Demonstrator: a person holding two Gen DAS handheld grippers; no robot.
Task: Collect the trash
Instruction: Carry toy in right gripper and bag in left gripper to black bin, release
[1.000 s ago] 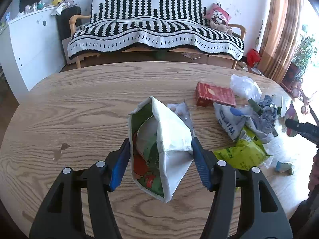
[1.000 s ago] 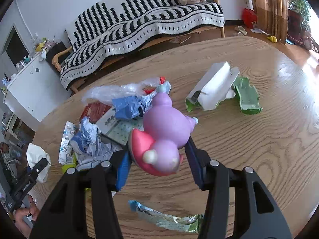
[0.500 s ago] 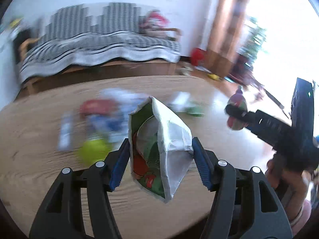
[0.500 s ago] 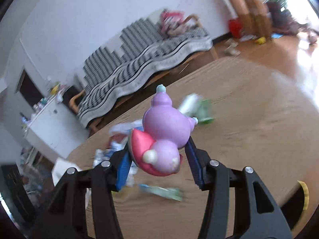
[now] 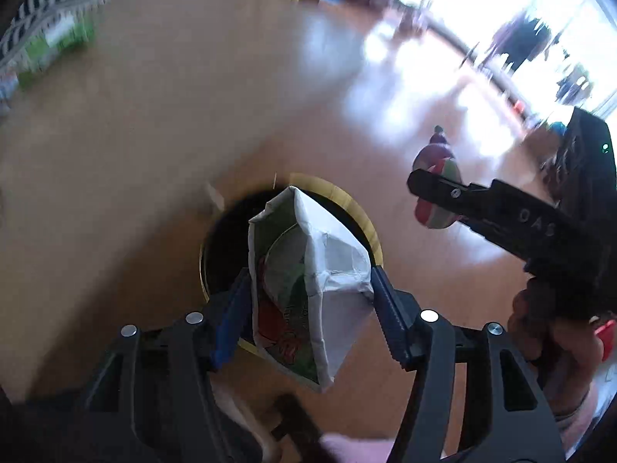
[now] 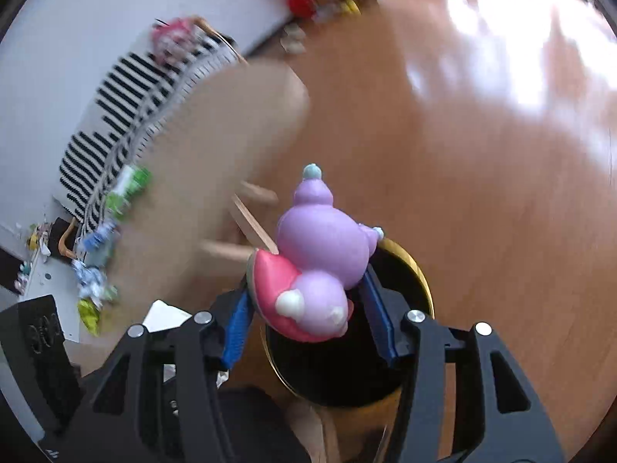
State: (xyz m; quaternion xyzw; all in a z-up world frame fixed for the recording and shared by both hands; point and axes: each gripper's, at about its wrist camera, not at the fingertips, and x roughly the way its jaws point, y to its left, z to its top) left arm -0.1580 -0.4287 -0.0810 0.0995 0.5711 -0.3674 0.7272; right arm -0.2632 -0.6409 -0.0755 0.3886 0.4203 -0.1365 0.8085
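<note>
Both grippers poised over the bin, each holding a piece of trash

On the left, the left gripper [image 5: 310, 305] is clamped on a crumpled white-and-green carton [image 5: 308, 289], which hangs above the dark mouth of the yellow-rimmed trash bin [image 5: 368, 223] on the wooden floor [image 5: 115, 154]; to the right, the right gripper [image 6: 308, 308] pinches a purple figurine [image 6: 320, 266] over the same bin [image 6: 418, 277], near its rim. Both views are blurred, so aim looks uncertain: released now, the figurine could clip the rim and bounce out, and the carton's wide flaps could catch on the edge
</note>
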